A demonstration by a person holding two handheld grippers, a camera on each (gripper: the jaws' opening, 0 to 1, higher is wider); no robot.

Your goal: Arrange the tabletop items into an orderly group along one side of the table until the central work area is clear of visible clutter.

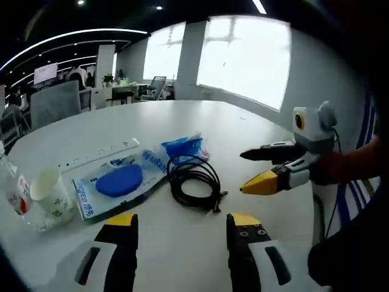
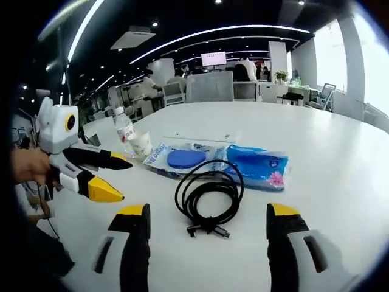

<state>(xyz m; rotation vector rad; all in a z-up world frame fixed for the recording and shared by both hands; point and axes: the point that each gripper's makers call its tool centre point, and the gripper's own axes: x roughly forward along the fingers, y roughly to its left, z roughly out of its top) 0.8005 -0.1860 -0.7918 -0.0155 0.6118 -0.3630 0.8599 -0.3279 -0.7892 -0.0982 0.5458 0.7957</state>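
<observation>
In the left gripper view, a plastic bottle (image 1: 11,182) stands at the far left of the white table (image 1: 255,128), touching a paper cup (image 1: 51,194) just to its right. A white power strip (image 1: 100,152) lies behind a clear packet with a blue pad (image 1: 118,180) inside. Right of that sits a blue tissue pack (image 1: 182,146), then the coiled black cable (image 1: 194,182). The left gripper (image 1: 182,222) hangs just short of the cable with jaws spread wide, holding nothing; the coil lies ahead, roughly between them. The right gripper (image 1: 249,171) reaches in from the right, its tips near the coil's right edge.

In the right gripper view, the left gripper (image 2: 118,179) enters from the left. The right gripper (image 2: 206,213) is wide open and empty, with the cable (image 2: 209,198) lying between its jaws.
</observation>
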